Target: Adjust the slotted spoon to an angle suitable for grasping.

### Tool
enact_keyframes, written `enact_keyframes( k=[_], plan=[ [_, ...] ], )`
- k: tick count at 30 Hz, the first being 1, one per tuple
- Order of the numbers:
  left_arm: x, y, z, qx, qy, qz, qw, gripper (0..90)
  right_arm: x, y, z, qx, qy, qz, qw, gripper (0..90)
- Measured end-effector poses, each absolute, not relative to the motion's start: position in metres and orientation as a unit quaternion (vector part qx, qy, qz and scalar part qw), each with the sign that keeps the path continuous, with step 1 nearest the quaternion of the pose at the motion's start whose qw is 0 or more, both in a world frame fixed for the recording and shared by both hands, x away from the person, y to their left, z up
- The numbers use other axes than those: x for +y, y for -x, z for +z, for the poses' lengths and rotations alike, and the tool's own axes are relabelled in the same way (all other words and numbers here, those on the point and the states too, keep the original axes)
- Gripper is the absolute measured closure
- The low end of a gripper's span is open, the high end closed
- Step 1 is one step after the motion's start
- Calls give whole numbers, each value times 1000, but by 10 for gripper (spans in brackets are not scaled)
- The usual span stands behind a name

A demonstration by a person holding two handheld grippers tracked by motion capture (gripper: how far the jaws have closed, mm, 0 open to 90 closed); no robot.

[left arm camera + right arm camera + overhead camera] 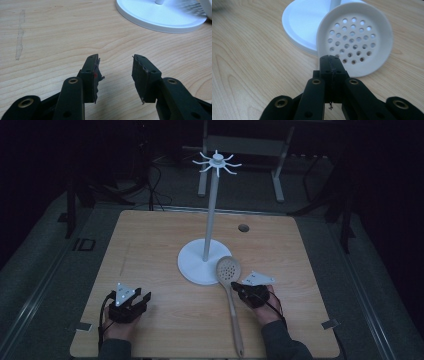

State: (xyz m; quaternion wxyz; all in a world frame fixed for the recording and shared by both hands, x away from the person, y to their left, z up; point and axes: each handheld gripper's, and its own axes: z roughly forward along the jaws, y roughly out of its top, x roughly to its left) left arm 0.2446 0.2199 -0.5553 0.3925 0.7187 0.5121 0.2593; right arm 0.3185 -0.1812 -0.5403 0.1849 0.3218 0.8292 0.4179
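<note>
Skimmer and right jaws: the slotted spoon [231, 292] lies flat on the surface [160, 250], and the right gripper [242, 290] sits just beside its handle on the right, near the neck. In the right gripper view those jaws are pressed together with nothing between them, tips pointing straight at the base of the perforated bowl [355, 40]; whether they touch the spoon, I cannot tell.

Left jaws: the left gripper [142, 300] is well apart from the spoon, out to its left, low over bare wood. In its own view the left jaws stand spread with a clear gap and hold nothing.

Edges and room: the bowl overlaps the rim of the white stand base [202, 261]; the stand's pole [211, 210] rises just left of and beyond the bowl. The handle tip reaches close to the near edge of the surface. Left of the spoon there is open wood across to the left gripper; right of it, the right hand [267, 307], then bare wood to the edge.

Pointing: long axis runs near-to-far, leaning slightly left toward the stand; bowl at the far end, holes facing up, handle end toward the person.
</note>
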Motion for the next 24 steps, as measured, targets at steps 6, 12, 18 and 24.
enact_keyframes(
  k=[6, 12, 18, 24],
  plan=[
    [219, -244, -555, 510, -720, 262, 391, 572, -170, -323, -540, 836, -312, 415, 177, 900],
    [219, -243, -554, 506, -721, 268, 389, 573, -154, -325, -543, 847, -296, 406, 175, 900],
    [219, -243, -553, 505, -720, 270, 392, 574, -142, -330, -549, 861, -286, 387, 165, 900],
    [217, -243, -553, 501, -723, 271, 390, 575, -135, -333, -558, 876, -280, 354, 173, 900]
  ],
)
